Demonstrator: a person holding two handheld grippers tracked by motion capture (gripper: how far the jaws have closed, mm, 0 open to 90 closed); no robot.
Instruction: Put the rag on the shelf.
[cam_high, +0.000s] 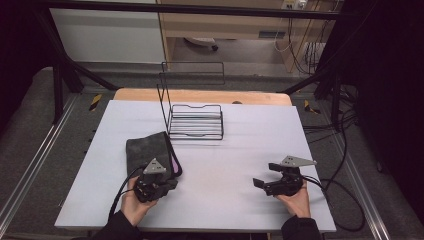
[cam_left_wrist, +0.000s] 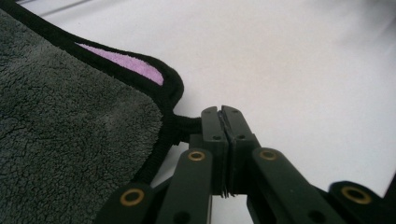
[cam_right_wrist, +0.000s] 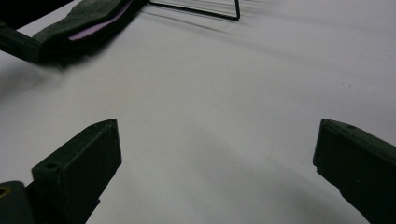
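Note:
A folded grey cloth (cam_high: 149, 151) with a black hem and a purple inner face lies on the white table (cam_high: 225, 160), left of centre. In the left gripper view its fleecy surface (cam_left_wrist: 70, 121) takes up the left side, with a purple strip (cam_left_wrist: 128, 62) showing under the top fold. My left gripper (cam_high: 172, 183) sits at the cloth's near right corner. Its jaws (cam_left_wrist: 223, 114) are shut, pinching the black hem there. My right gripper (cam_high: 260, 183) rests at the front right, open (cam_right_wrist: 217, 154) over bare table. The cloth (cam_right_wrist: 86, 18) lies far from it.
A black wire rack (cam_high: 196, 121) with a tall wire back stands at the table's far middle, just beyond the cloth; its front edge (cam_right_wrist: 210, 10) shows in the right gripper view. Cables trail off the table's right side. Black frame posts flank the table.

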